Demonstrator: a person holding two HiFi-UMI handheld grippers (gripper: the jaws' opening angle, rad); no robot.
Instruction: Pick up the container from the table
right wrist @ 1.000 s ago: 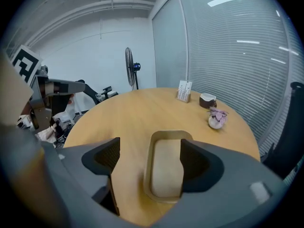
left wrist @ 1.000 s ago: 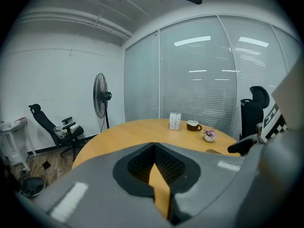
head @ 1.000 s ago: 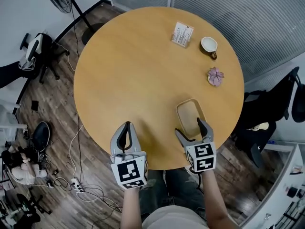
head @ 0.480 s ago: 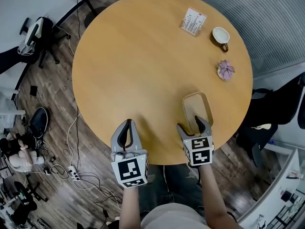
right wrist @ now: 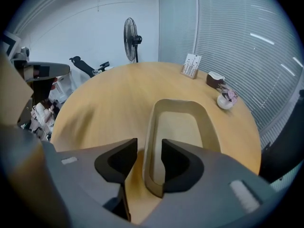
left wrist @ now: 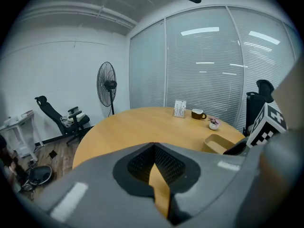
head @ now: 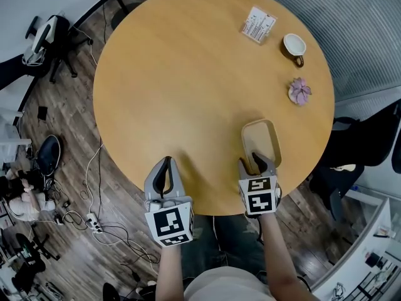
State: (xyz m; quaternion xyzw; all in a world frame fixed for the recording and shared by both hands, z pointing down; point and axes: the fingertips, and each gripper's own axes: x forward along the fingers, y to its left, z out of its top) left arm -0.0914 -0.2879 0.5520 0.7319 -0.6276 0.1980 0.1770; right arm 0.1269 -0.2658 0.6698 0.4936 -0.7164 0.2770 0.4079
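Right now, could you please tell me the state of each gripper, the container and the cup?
right gripper: open, jaws just been closing, one on each side of the container's near wall, a gap at the outer pad.
left gripper: shut, nothing between its jaws.
container: empty, flat on the table, not yet lifted.
cup: upright on the table's far side.

Round wooden worktop [head: 188, 74], light tan, mostly bare. Close to the person's edge, right side: beige open container [head: 262, 138], empty, long axis pointing away. Along the far right rim: white printed card stand [head: 259, 25], dark cup [head: 294, 45] with a pale inside, small pink flower [head: 299, 91], each apart.
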